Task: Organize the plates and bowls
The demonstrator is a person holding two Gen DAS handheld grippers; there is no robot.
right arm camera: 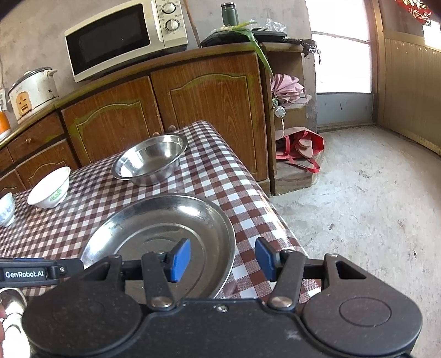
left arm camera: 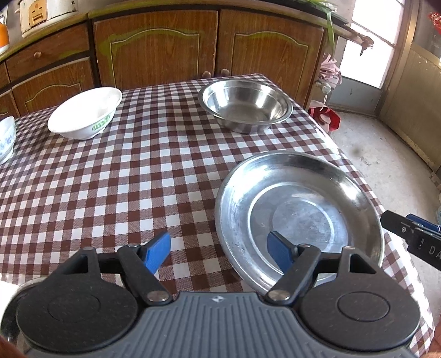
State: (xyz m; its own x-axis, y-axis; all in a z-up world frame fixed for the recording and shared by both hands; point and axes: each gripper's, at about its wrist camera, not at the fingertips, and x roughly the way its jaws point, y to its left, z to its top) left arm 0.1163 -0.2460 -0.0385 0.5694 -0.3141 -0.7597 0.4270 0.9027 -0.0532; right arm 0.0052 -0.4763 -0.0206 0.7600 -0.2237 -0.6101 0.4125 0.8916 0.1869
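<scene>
A table covered by a brown-and-white checked cloth (left arm camera: 115, 176) is shown before a run of wooden cabinets (left arm camera: 157, 46). On the cabinet top a microwave (right arm camera: 124, 38), a white rice cooker (right arm camera: 31, 92) and a green flask (right arm camera: 230, 13) are seen; beside the cabinets, low on the concrete floor, a red bag (right arm camera: 300, 147) is seen. On the far part of the table a steel bowl (left arm camera: 245, 106) is placed near the right corner, well apart from a white bowl with green lettering (left arm camera: 85, 113) further left. A blue-patterned bowl (left arm camera: 6, 139) is cut off by the left edge of the left wrist view.

A shallow steel plate (left arm camera: 299, 217) is laid near the table's right edge, nearest the cameras. The left gripper (left arm camera: 219, 254) is held with its jaws apart and nothing between them: its right finger (left arm camera: 278, 250) is seen over the plate's left portion, its left finger over bare cloth. The right gripper (right arm camera: 223, 258) is likewise held apart, straddling the plate's right rim, one finger (right arm camera: 180, 260) over the plate's interior and the other over the cloth. Whether any pad touches the plate cannot be told.

The plate's near rim is hidden behind the gripper bodies in both views. Pale objects at the lower left corners cannot be identified.
</scene>
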